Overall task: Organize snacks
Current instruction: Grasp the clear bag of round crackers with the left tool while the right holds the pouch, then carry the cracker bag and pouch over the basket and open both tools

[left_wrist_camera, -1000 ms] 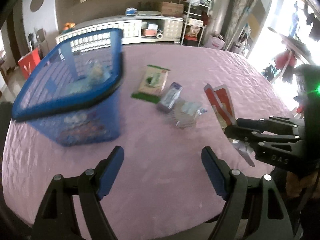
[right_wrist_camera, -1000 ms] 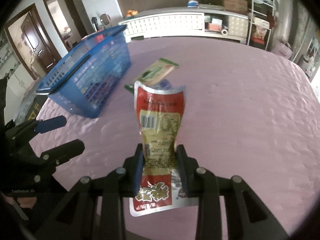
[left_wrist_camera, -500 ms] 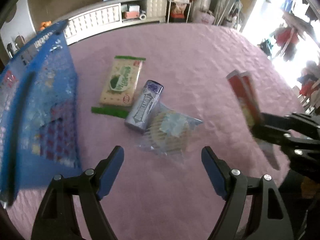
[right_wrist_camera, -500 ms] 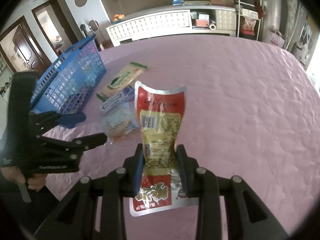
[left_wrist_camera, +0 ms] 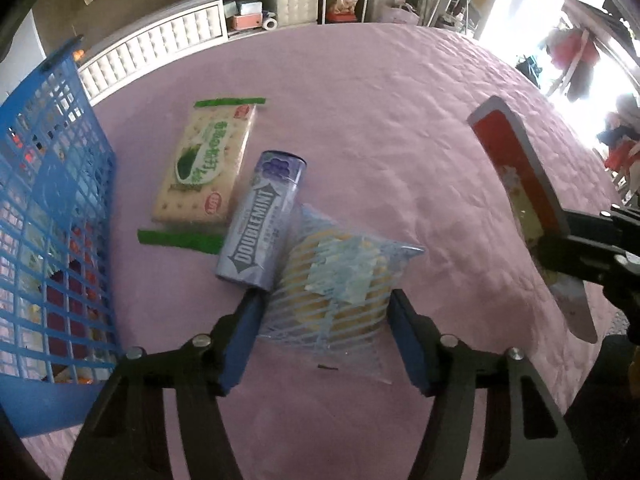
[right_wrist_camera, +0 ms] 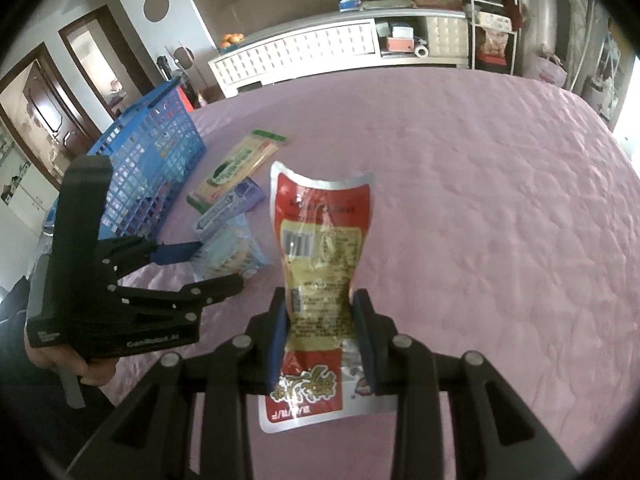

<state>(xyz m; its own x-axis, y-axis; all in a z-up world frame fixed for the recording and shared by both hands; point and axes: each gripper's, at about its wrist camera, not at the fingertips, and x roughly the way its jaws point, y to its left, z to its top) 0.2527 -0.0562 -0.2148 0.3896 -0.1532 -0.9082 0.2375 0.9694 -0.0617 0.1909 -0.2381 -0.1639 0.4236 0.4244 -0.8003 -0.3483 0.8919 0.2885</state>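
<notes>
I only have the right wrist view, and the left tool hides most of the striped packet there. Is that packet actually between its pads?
Observer: Yes. The left wrist view shows the striped cookie packet lying flat between both pads of the left tool, whose jaws are closing.
Operator: Is anything crowding that grasp?
Observer: The purple Doublemint pack has its near end right beside the left-hand pad, touching the packet's edge.
</notes>
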